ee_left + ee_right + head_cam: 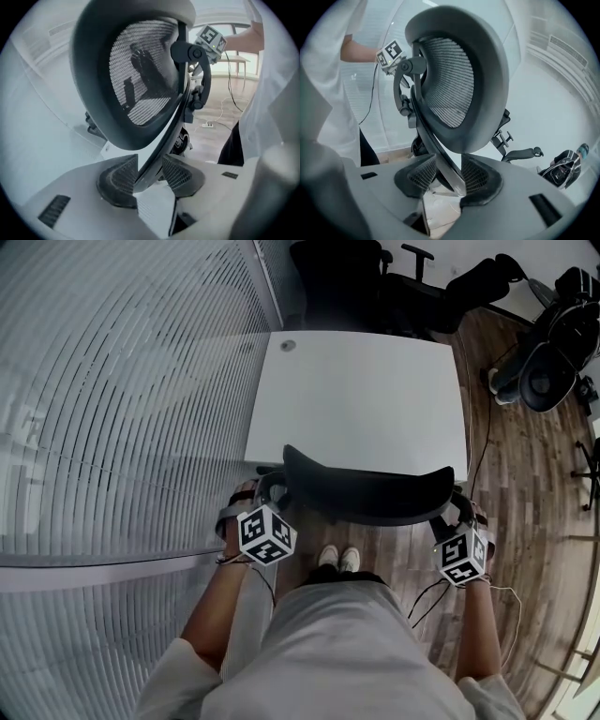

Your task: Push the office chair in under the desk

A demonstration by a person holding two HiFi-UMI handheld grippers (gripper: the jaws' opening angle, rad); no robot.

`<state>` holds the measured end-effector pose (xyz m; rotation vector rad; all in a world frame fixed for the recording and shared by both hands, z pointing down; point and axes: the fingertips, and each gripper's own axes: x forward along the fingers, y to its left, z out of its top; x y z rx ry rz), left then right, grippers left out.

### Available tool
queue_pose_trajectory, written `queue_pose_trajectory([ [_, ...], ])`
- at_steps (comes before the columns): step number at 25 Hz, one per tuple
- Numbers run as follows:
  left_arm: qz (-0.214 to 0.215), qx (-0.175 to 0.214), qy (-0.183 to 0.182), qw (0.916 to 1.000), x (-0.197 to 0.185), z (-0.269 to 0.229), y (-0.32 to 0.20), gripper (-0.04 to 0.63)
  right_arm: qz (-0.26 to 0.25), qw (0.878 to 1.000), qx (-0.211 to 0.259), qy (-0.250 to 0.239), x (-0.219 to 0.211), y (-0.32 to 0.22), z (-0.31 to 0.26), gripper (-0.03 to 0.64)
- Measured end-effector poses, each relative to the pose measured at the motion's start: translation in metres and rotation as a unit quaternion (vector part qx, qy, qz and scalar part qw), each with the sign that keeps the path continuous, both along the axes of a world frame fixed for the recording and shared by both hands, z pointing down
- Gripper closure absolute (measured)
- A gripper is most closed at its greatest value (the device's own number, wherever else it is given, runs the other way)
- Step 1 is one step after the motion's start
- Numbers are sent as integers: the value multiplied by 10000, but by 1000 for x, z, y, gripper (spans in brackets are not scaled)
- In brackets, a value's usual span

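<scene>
The black mesh office chair's backrest point(375, 495) stands against the near edge of the white desk point(366, 399); the seat is hidden below. My left gripper point(275, 491) is at the backrest's left end and my right gripper point(452, 514) at its right end. In the left gripper view the left gripper point(150, 171) has its pads closed round the slanted edge of the backrest frame point(161, 140). In the right gripper view the right gripper point(447, 176) clamps the opposite frame edge point(436, 145) the same way. Each view shows the other gripper's marker cube beyond the mesh.
A striped glass wall point(112, 427) runs along the left, close to the desk. Other black chairs stand behind the desk point(412, 287) and at the right point(553, 362). A cable point(483, 456) trails over the wood floor. The person's feet point(337, 559) are just behind the chair.
</scene>
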<state>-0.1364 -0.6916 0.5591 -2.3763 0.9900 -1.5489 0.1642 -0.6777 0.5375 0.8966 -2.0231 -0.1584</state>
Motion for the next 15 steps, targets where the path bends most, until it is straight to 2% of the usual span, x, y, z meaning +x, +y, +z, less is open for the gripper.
queue_pose_trajectory([
  [3,-135,34,595,9981,10,-19,9,428,167,9982,45,-573,-11,10,-21,443],
  [6,-251,-59,1339,9907,26,-36,20,430,294,9912,8,-1287,-26,19,-42,472],
  [11,-387,-162,2535,9664,50,-63,38,439,500,9726,-1,-2268,-54,32,-69,492],
  [13,-333,-222,2896,9563,60,-75,46,494,519,9671,43,-2490,-61,35,-76,503],
  [15,-278,-239,3151,9484,70,-86,53,519,498,9646,97,-2589,-66,37,-84,521],
])
